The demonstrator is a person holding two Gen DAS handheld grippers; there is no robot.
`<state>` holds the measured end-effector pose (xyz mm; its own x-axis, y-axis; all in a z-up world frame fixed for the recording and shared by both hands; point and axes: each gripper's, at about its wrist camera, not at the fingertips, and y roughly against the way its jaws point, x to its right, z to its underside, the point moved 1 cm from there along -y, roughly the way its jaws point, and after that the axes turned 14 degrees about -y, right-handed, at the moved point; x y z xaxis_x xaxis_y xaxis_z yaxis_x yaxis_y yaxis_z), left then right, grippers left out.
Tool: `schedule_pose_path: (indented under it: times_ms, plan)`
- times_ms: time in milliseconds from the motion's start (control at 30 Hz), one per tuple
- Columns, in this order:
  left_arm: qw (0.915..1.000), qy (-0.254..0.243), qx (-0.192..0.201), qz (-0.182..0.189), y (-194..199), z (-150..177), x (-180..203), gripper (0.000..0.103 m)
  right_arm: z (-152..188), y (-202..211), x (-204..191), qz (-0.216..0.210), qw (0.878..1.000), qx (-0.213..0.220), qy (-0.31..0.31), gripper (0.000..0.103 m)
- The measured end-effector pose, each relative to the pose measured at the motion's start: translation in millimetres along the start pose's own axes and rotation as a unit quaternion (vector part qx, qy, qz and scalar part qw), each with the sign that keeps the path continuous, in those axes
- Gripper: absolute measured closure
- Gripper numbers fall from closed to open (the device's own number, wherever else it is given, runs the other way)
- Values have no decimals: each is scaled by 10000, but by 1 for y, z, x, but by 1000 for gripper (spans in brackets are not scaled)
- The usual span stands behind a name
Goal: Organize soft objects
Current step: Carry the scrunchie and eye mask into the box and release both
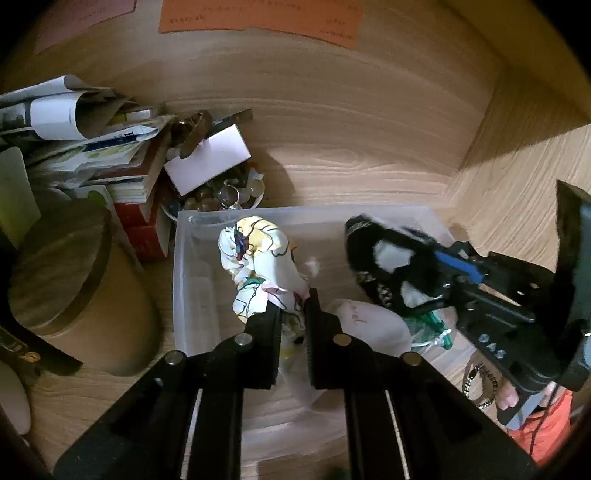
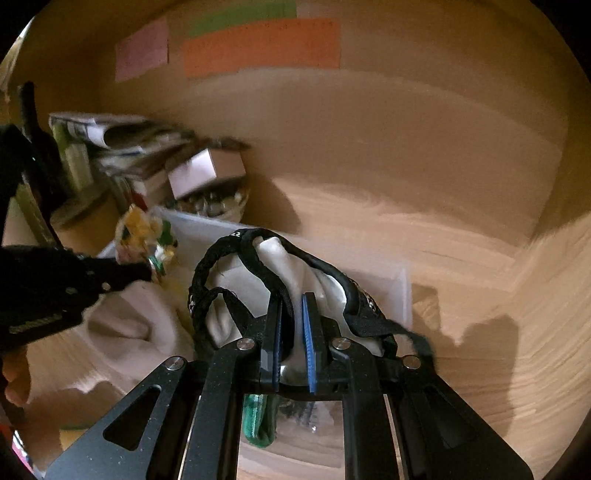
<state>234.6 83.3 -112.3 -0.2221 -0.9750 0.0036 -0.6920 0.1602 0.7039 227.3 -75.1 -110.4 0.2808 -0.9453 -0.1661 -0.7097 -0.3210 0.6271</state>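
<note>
Floral cloth (image 1: pixel 258 266) is bunched over the clear bin (image 1: pixel 192 280), left gripper (image 1: pixel 293 306) pinching its 6 o'clock end. Right wrist view, blurry: right gripper (image 2: pixel 293 314) seems clamped on a black-strapped white garment (image 2: pixel 273 266). Both light and floppy, so grab a thick fold.

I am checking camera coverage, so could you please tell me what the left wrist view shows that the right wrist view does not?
Only the left wrist view shows the brown round box, the red book under the paper stack, and a beaded bracelet on the desk.

Only the right wrist view shows the green note on the wall and green fabric beneath the right gripper.

Both show the clear bin, the floral cloth in the left gripper, the black-and-white garment in the right gripper, and the orange note.
</note>
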Motion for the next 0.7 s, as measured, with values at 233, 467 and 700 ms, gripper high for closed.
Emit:
schedule_pose_path:
  times_ms: [233,467,700]
  plan:
    - [10000,-27,-30,5,4,2,0,82,4,-9,0,89,9999,-126,65,88]
    - [10000,-24,47,12,18,5,1,73,-1,0,-3,69,9999,59,68,54]
    - [9986,-193,476,-124,56,8,16,48,-4,33,-3,24,9988,473,77,35]
